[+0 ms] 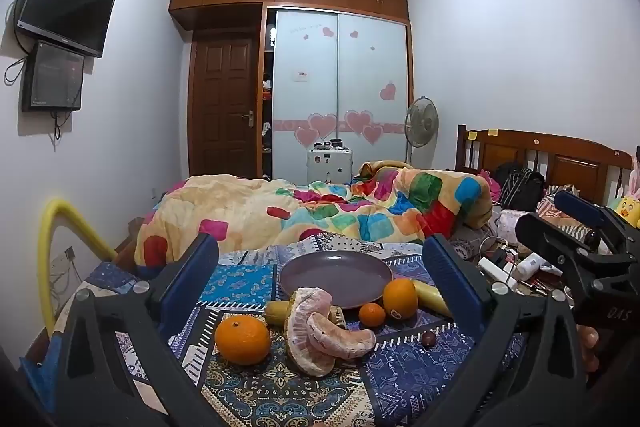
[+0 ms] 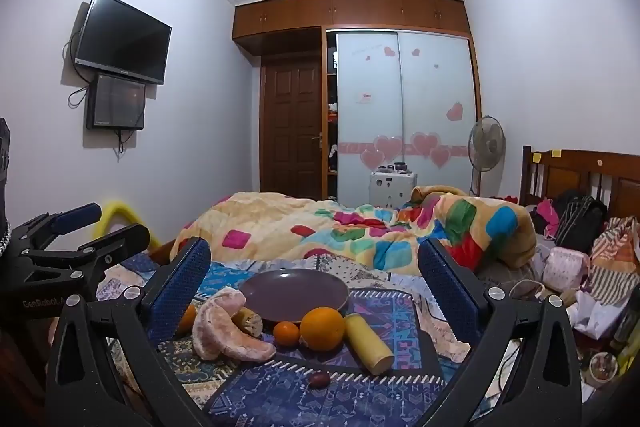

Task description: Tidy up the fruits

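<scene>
The left tool (image 1: 320, 275) hangs above the patterned cloth (image 1: 408, 363) on the bed, its 2 blue fingers spread wide and gripping nothing. The right tool (image 2: 314, 281) is just as wide and just as bare.

In the left wrist view, the purple plate (image 1: 335, 277) sits at 12 o'clock of the fruit cluster. The peeled pomelo pieces (image 1: 320, 331) lie in the middle, with a mandarin (image 1: 242, 339) at their 9 o'clock and a small tangerine (image 1: 371, 314) at their 3 o'clock. A large orange (image 1: 399, 298) touches the tangerine and leans by the plate's rim at 5 o'clock. A yellow banana (image 1: 433, 297) lies just beside the orange at 3 o'clock. A small dark fruit (image 1: 428, 338), too small to name, lies apart at 5 o'clock of the cluster.

Behind the cloth, a colourful quilt (image 1: 360, 207) is heaped on the bed.
</scene>
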Demonstrator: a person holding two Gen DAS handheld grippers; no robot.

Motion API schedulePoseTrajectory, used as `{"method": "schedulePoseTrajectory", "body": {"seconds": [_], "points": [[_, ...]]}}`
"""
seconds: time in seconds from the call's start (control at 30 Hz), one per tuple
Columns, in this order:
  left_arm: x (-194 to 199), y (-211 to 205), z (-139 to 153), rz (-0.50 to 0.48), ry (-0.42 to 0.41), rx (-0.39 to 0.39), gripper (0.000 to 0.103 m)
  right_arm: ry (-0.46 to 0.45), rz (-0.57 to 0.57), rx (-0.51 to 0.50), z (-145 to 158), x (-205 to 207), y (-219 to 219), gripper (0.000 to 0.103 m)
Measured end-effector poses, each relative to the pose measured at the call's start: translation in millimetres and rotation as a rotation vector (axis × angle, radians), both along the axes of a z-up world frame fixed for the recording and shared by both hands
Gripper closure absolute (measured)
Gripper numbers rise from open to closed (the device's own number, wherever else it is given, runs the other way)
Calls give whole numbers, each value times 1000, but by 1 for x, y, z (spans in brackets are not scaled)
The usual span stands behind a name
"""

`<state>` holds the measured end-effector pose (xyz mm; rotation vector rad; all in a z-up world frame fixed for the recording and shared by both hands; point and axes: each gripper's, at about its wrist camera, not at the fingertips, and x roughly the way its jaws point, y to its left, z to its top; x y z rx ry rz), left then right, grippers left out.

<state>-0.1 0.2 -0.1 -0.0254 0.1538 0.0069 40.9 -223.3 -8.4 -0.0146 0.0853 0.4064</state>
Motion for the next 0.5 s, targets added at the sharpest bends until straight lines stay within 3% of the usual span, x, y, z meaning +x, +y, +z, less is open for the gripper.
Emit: {"method": "schedulePoseTrajectory", "body": {"seconds": [0.5], "points": [[4,2,-6,5,29,-10,0,22,7,-2,-5,5,7,0]]}}
